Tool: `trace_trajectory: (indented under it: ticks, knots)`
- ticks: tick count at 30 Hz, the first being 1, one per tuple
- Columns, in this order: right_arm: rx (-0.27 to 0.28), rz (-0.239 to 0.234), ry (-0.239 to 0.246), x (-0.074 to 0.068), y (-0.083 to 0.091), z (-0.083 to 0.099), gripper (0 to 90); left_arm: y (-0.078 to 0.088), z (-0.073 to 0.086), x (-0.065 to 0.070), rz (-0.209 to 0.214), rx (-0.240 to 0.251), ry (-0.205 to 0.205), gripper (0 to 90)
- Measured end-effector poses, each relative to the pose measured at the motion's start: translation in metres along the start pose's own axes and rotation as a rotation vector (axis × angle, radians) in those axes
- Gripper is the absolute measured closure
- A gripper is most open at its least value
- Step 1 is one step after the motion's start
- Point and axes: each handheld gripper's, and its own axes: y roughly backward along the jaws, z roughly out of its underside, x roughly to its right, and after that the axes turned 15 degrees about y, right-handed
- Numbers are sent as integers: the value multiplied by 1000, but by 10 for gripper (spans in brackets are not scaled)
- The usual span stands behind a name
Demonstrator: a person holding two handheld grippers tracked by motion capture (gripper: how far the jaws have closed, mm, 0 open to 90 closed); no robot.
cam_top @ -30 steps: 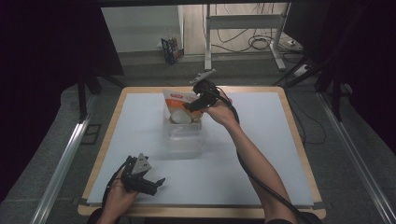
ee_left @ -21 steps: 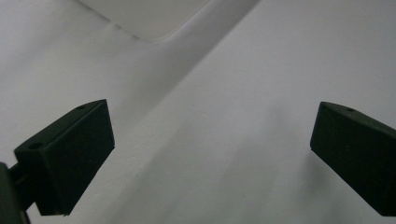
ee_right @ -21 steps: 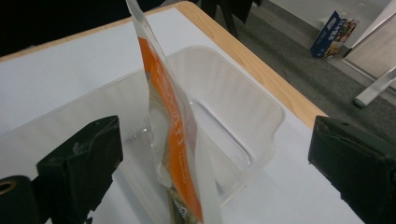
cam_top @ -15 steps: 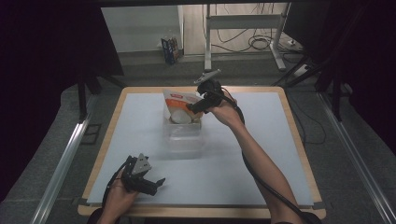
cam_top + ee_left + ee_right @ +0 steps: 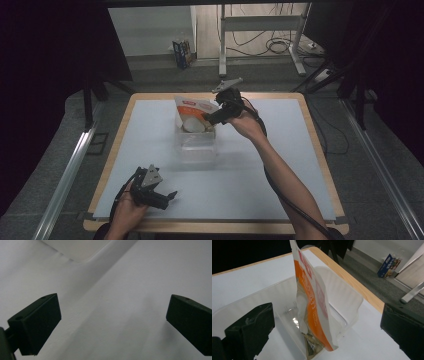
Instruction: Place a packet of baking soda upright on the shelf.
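The orange-and-white pouch stands on edge inside the clear plastic container, at the container's far end, near the middle of the table's far edge. The pouch is judged light and soft: a thin, glossy film pack, slack in its upper half, with its contents settled low, so it is likely to slip or buckle if pinched mid-panel. The flat upper seam, which rises above the container rim, is the soundest place to take hold; the thin container walls look flexible and may shift under a sideways push. The right gripper is held raised beside the pouch's upper right edge, the forearm reaching diagonally across the table from the near right. In the right gripper view its jaws stand wide apart with the pouch between them, gripping nothing; whether either jaw touches the film cannot be told from this angle. The left gripper rests low near the table's near left corner, held in the left hand, jaws spread over bare white surface, holding nothing.
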Motion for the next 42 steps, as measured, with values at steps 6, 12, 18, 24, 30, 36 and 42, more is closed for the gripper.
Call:
trace_trajectory:
  ticks: [6, 12, 18, 24, 30, 36, 42]
  knots:
    - [-4, 5, 4, -2, 4, 6, 0, 0, 0, 0, -1, 2, 0, 0]
    - [-16, -1, 5, -4, 6, 13, 0, 1, 0, 0, 9, 6, 0, 0]
    - [-17, -1, -8, -6, 11, 21, 0, 2, 0, -1, 27, 21, 8, 0]
    - [-16, 5, -5, -7, 18, 26, 0, 3, 0, -1, 30, 27, 6, 0]
    - [-7, 13, -12, -8, 27, 31, 0, 2, 0, -1, 30, 29, 4, 0]
    - [-7, 15, -24, -12, 33, 36, 0, 2, 0, -1, 32, 32, 7, 0]
    - [-4, 16, -19, -18, 41, 42, 0, 2, 0, -1, 31, 30, 5, 0]
